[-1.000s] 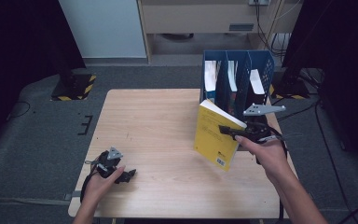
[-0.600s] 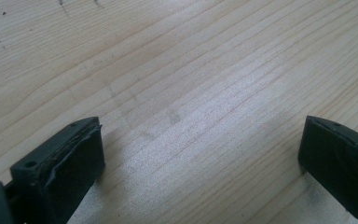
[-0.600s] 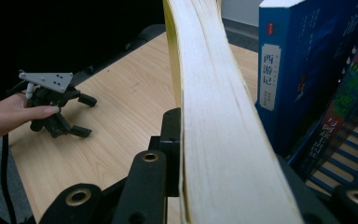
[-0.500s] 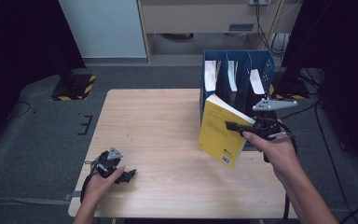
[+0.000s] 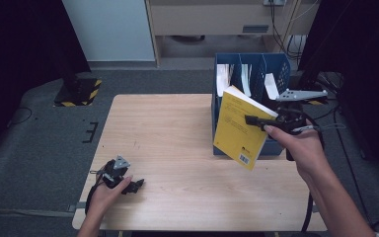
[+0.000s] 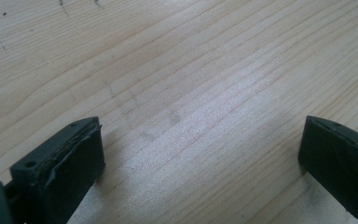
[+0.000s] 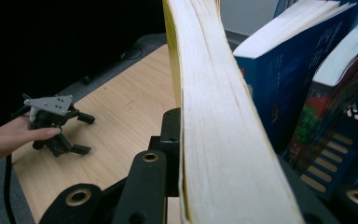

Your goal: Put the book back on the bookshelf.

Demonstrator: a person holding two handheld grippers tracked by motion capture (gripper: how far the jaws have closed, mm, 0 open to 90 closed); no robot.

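Observation:
A yellow paperback book [image 5: 239, 128] hangs tilted in the air in front of the blue file rack [image 5: 278, 64], and my right gripper [image 5: 250, 120] is shut on its fore-edge side. In the right gripper view the book's cream page block [image 7: 214, 116] runs up between the black jaws. Near the table's front left corner my left gripper [image 5: 136, 185] rests on the wood under a hand. Its jaws stand wide apart over bare wood [image 6: 200, 158]. That left gripper [image 7: 58, 126] also appears far off in the right gripper view.
The wooden table [image 5: 177, 128] carries the rack at its far right edge. Several books stand upright in the rack's slots, among them a blue one [image 7: 279, 70]. Dark floor surrounds the table, with a cabinet and cables behind it.
My right gripper has lifted the yellow book higher and carried it a little to the right, closer to the rack. The left gripper has stayed where it was.

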